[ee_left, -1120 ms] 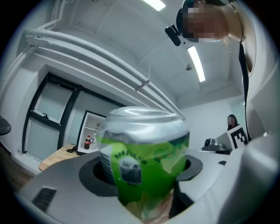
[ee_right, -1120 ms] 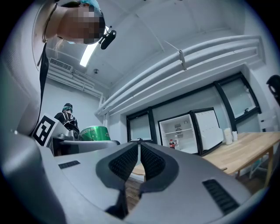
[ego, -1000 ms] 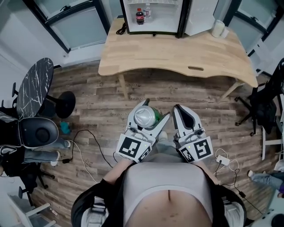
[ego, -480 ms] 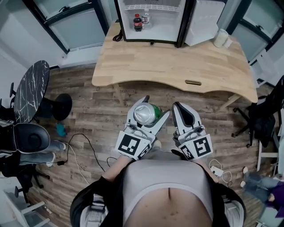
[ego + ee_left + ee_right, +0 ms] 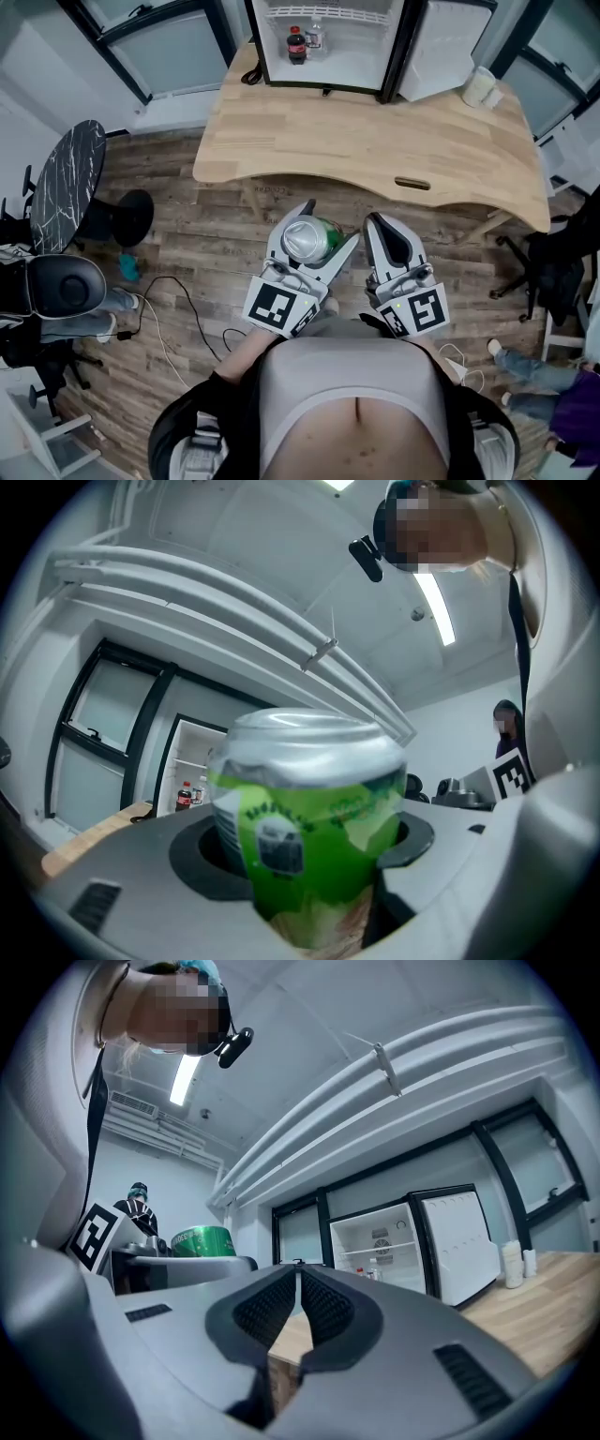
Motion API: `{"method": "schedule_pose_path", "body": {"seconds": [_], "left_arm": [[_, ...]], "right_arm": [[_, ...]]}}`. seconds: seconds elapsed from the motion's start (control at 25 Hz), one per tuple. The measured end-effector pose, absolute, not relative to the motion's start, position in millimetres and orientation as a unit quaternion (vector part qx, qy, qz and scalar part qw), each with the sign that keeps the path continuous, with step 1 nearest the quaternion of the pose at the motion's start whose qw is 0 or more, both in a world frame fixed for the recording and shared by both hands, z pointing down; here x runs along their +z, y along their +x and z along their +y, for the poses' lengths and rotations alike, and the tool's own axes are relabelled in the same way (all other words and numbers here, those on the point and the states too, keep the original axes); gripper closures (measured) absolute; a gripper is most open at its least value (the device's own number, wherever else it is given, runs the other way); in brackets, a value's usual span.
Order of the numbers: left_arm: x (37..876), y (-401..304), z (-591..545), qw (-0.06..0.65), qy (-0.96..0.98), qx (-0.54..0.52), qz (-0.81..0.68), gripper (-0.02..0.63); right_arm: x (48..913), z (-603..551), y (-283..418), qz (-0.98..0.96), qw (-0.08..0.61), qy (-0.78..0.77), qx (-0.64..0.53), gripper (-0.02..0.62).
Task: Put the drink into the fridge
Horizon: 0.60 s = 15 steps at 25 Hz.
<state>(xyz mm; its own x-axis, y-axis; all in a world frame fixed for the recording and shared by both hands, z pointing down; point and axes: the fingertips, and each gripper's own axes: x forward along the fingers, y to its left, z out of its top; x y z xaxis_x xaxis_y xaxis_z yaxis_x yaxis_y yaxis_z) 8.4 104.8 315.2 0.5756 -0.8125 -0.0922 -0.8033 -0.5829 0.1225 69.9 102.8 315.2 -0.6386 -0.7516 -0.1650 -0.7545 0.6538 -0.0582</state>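
Since the wooden table [image 5: 375,141] now sits nearer both claws than it did a sec ago, w/ less bare floor btwn its front edge and the claw tips, the person looks to be walking up to it. Both claws are held just as before, in front of the body.

The left claw [image 5: 323,230], short of the table's front edge, is clamped on the green can [image 5: 302,240]. The can is upright, silver top up, seated snug btwn the jaws in the left gripper view [image 5: 305,827]. The right claw [image 5: 377,228], just beside it and also short of the table, has its jaws pressed together w/ nothing in them.

At the table's far edge stands the fridge [image 5: 349,64], its door [image 5: 441,45] swung open to the right. A cola bottle [image 5: 296,44] stands at the left of the fridge floor; the rest looks bare. A white tub [image 5: 480,86] sits at the table's far right corner.

So this is prob. the carry phase. The can is well apart from the fridge, w/ the whole table depth btwn them, and nothing blocks the opening. The bare floor right of the bottle looks the safest spot for the can.
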Motion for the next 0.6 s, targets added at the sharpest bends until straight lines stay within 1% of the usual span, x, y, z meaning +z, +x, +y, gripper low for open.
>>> {"method": "schedule_pose_path", "body": {"seconds": [0.16, 0.6], "left_arm": [[313, 7, 99, 0.044, 0.887, -0.066, -0.455, 0.264], [312, 3, 81, 0.036, 0.882, -0.074, -0.463, 0.264]], "right_arm": [[311, 94, 65, 0.906, 0.09, -0.413, 0.011, 0.557], [309, 82, 70, 0.904, 0.099, -0.416, 0.008, 0.557]]}}
